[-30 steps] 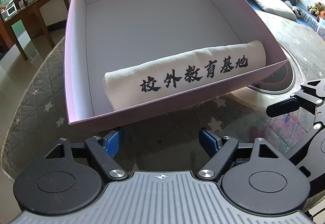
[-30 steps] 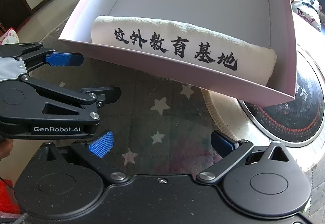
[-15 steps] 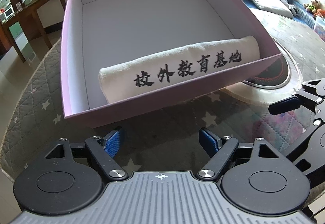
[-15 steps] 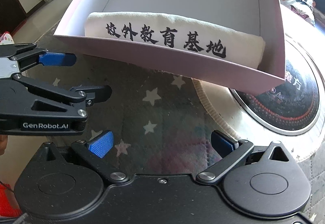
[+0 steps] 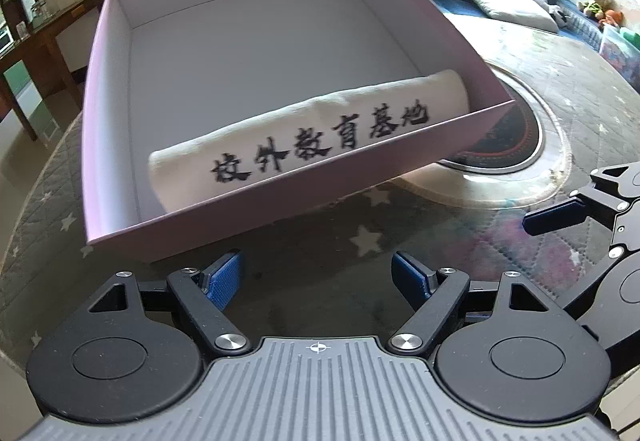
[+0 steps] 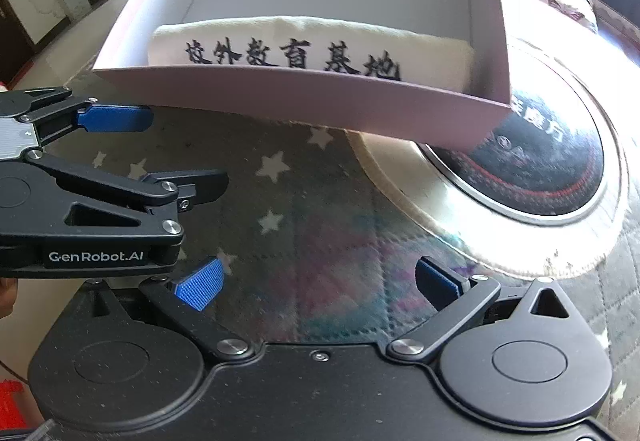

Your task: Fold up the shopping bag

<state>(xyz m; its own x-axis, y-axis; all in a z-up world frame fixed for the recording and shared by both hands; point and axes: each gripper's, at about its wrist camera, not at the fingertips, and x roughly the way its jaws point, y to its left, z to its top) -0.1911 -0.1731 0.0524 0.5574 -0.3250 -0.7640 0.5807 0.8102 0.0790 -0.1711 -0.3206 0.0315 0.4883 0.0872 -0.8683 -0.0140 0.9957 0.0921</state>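
Living room with a sofa and cushions at the back; in front, a round table under a quilted star-print cover (image 5: 340, 241), with a dark turntable (image 5: 500, 149) at its middle.

On the cover, overlapping the turntable's near-left rim: a shallow pink cardboard box (image 5: 108, 113), open at the top. Inside, along the box's near wall and reaching almost to its right-hand corner: the cream cloth shopping bag (image 5: 312, 137), folded down to a compact roll, black printed characters uppermost. Rest of the box floor bare.

Since a second ago: both cameras drawn back and lower, so the box sits smaller and farther off in the left wrist view, and the near wall hides more of the roll in the right wrist view. Bag and box themselves in the same place as before. Left gripper (image 5: 316, 273): blue pads spread wide, nothing between them. Right gripper (image 6: 316, 281): likewise wide and empty. Both hover above the cover between the box and the table's near edge, close beside each other.

Judging from that: folding looks complete, with the bag lying as the task wants and both tools backing off empty.

Open room: a free strip of cover before the box's near wall. Tighter spots: the grippers' nearness to each other, and the box's right corner over the turntable rim.
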